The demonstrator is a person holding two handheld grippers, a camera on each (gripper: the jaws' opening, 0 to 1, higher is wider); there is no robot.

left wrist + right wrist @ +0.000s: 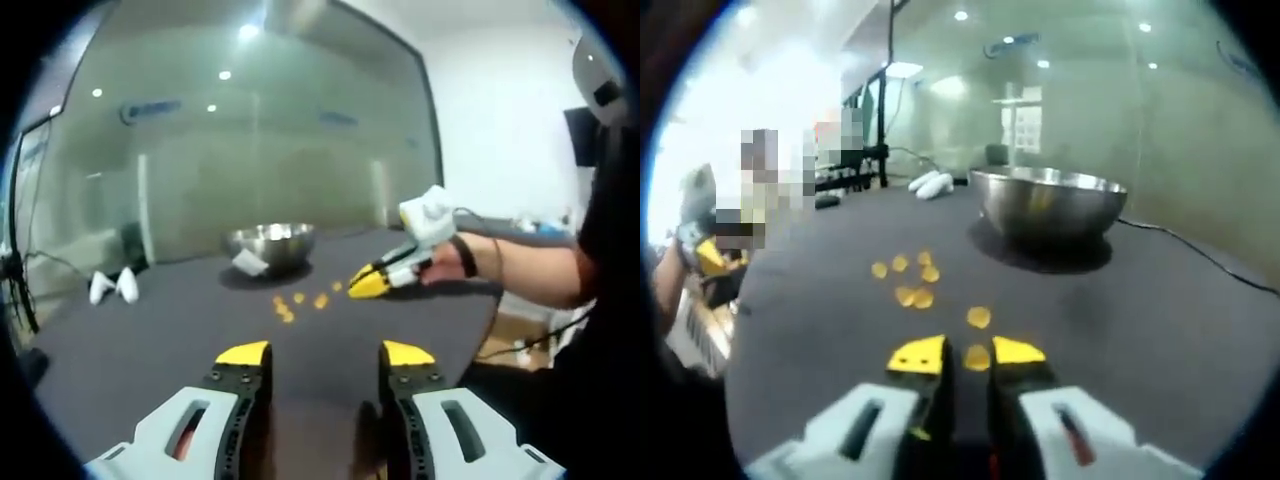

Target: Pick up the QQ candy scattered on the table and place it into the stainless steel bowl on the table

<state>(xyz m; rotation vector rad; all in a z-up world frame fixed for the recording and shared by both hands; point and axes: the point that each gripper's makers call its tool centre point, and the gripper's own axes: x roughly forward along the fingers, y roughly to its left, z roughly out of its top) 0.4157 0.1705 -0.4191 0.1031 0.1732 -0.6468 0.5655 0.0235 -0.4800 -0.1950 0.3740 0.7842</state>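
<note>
Spreading wide, the dark table (1160, 320) carries the steel bowl (1048, 203) toward its far side, with yellow candies (905, 282) scattered just in front of it. The right gripper (967, 353) has its jaws nearly together around one candy (976, 357), low over the table. The left gripper (325, 354) hangs back with its jaws spread apart.

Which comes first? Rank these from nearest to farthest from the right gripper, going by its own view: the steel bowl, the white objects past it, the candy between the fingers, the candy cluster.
1. Candy between the right gripper's fingers.
2. Candy cluster, ahead and slightly left.
3. Bowl, farther ahead, to the right.
4. White objects, at the far table edge, left of the bowl.
</note>
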